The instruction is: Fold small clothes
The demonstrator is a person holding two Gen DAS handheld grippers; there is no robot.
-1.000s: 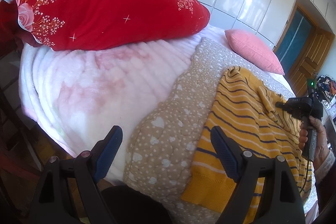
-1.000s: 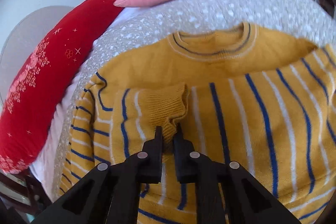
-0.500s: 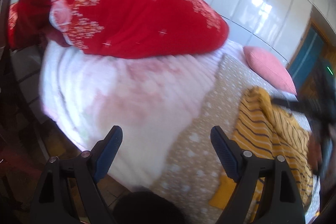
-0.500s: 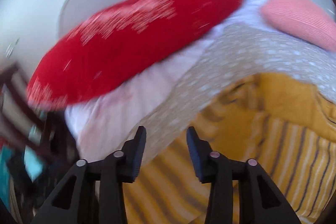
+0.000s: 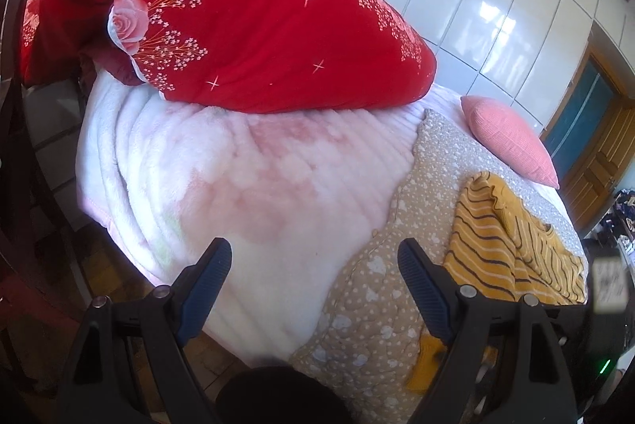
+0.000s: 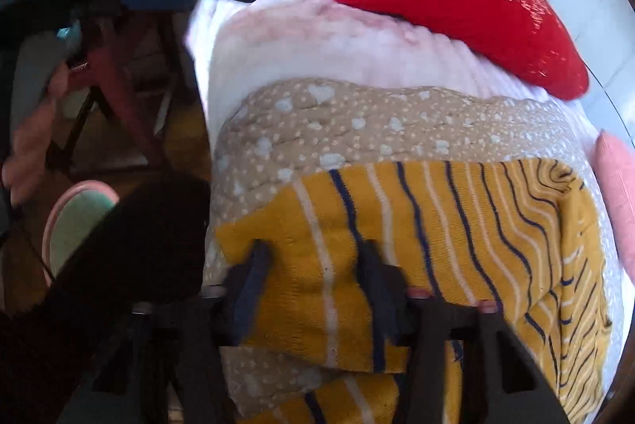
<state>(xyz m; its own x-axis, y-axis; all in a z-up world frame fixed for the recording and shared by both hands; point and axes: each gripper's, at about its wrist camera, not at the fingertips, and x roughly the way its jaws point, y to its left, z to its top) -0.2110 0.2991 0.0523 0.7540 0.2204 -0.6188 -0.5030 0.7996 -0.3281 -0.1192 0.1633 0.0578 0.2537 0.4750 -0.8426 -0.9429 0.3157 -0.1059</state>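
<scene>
Yellow sweater [image 6: 456,221] hem now between wide right gripper [image 6: 313,289] jaws, cuff released; left gripper [image 5: 313,285] wide, empty.

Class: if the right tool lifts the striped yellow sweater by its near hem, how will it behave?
The sweater is soft knit and lies rumpled, so it will probably droop. It looks light. The quilted cover underneath may drag slightly.
</scene>
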